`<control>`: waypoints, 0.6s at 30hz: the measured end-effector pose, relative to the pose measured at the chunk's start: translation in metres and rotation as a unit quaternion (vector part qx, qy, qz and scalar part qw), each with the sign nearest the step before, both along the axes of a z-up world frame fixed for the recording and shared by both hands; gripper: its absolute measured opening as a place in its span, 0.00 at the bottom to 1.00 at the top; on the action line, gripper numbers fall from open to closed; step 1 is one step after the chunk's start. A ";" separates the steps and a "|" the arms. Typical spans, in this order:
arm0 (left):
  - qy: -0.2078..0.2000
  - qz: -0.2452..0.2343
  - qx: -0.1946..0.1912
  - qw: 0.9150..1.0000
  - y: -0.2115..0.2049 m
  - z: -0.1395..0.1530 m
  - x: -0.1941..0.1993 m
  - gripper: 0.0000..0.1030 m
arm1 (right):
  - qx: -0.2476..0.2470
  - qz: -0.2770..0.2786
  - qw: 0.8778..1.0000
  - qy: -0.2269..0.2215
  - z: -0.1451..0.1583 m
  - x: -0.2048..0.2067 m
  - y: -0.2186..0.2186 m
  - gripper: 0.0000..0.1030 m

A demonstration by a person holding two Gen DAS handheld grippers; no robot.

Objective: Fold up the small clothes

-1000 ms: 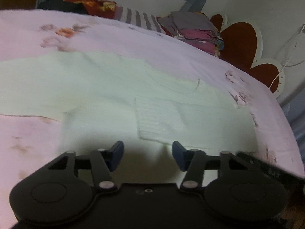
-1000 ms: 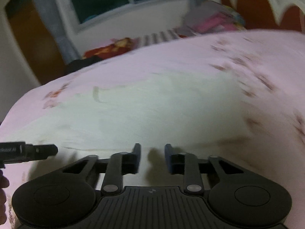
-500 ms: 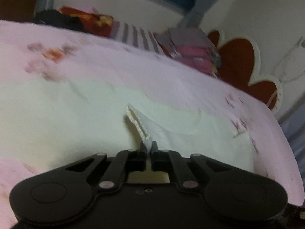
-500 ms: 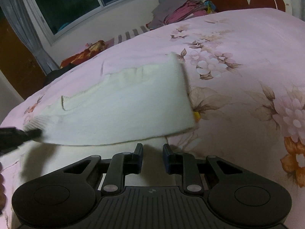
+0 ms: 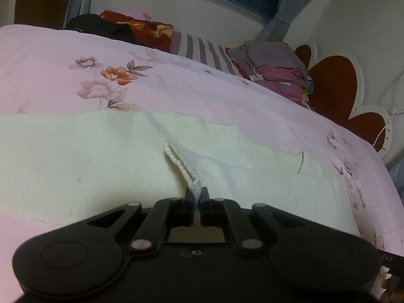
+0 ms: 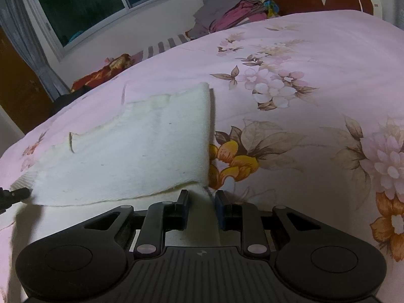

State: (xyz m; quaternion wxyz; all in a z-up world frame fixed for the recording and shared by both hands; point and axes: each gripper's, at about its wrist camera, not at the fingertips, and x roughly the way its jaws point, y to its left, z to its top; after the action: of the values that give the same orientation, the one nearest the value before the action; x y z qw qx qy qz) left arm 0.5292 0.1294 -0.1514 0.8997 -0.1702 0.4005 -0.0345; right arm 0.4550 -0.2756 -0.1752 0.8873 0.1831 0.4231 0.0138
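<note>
Cream garment (image 6: 131, 151) lies half-folded, ribbed corner lifted.

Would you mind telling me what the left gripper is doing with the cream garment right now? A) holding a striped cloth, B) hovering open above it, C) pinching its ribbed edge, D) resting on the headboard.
C: the left gripper has its jaws closed on the ribbed edge of the cream garment, which rises between them.

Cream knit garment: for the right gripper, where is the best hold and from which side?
Grip the cream knit garment at its lifted near corner, coming in low from the near edge: the right gripper sits open there, while the left gripper pinches the ribbed hem.
</note>
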 end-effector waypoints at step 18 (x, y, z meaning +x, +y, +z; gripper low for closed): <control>-0.052 -0.067 0.138 0.987 -0.093 0.019 -0.017 0.43 | 0.015 0.047 0.998 -0.041 0.023 0.007 0.019 0.01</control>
State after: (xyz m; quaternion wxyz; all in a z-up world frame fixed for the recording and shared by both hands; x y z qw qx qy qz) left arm 0.5125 0.0362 -0.1328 0.9299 -0.0155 0.3644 -0.0477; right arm 0.4624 -0.2569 -0.1520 0.8994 0.1755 0.3942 0.0699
